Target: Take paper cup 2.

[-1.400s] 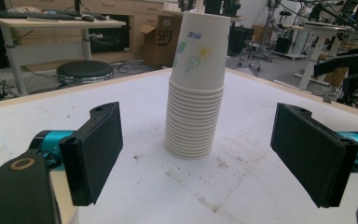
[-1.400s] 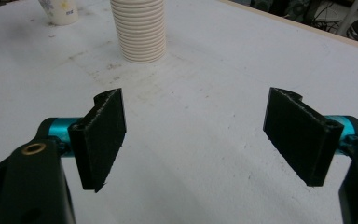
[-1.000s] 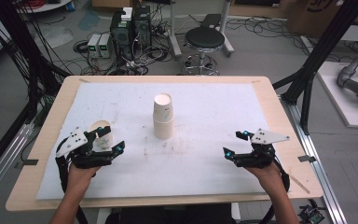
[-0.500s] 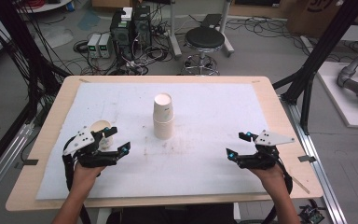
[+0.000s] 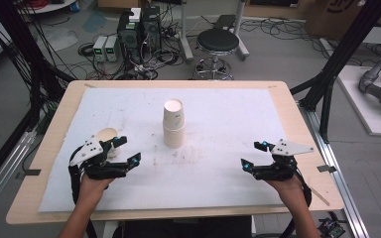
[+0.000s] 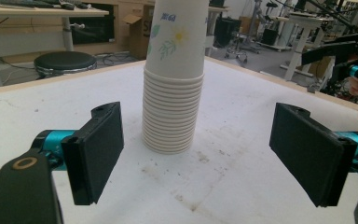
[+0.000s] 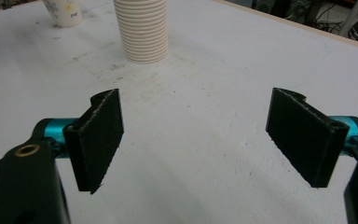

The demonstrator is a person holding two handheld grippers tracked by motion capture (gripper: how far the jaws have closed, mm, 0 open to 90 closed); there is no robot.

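Cups [image 5: 173, 124] stand nested centrally, a single cup [image 5: 106, 136] seemingly empty; both claws [image 5: 128, 149] [image 5: 254, 154] spread, holding nothing.

the high view looks forward and down over the tabletop [image 5: 218, 99]; each claw view sits low, close to it, facing the shared cup stack [image 5: 173, 124].

This is a robotics or electronics lab. Beyond the worktop [image 5: 287, 104], ahead of the left gripper [image 5: 124, 151], electronic boxes [image 5: 139, 27] sit on a bare concrete floor [image 5: 283, 54] amid tangled cables [image 5: 144, 67], with a round black stool [image 5: 218, 42] (on a chrome base) beside them. Black frame struts [image 5: 342, 54] rise at both sides, and desks [image 6: 23, 11] and cardboard cartons [image 6: 137, 23] line the background.
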